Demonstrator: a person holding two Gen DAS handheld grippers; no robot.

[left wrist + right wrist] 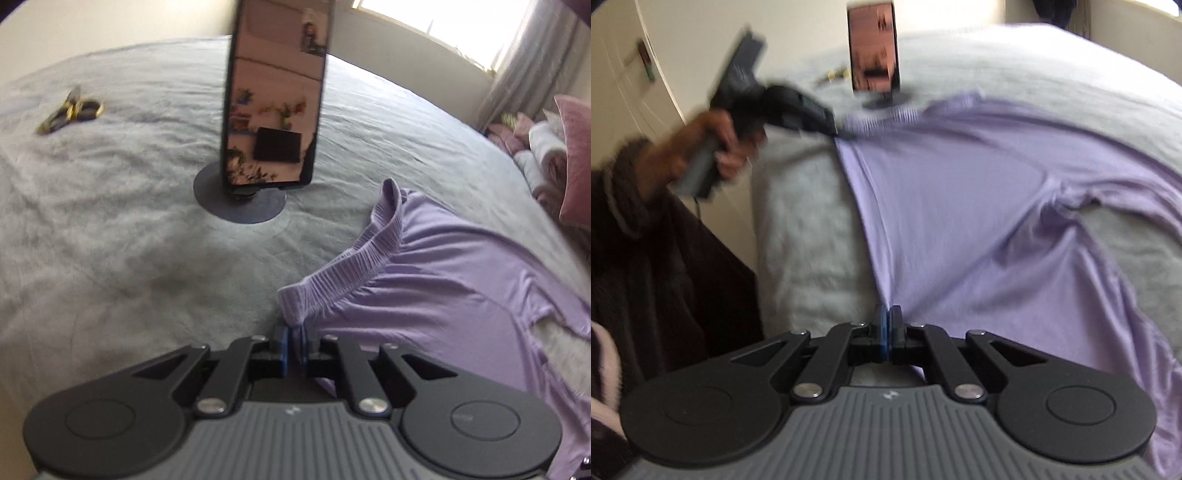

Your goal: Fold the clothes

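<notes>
The left gripper (294, 345) pinches the lilac shirt (443, 295) at the end of its ribbed collar (354, 266), jaws closed on the cloth; the shirt spreads rightward from it across the grey bedspread (110, 240); the right gripper (886, 332) is clamped on the shirt's near edge, fabric fanning away ahead; a phone on a stand (273, 92) rises beyond the collar.
</notes>
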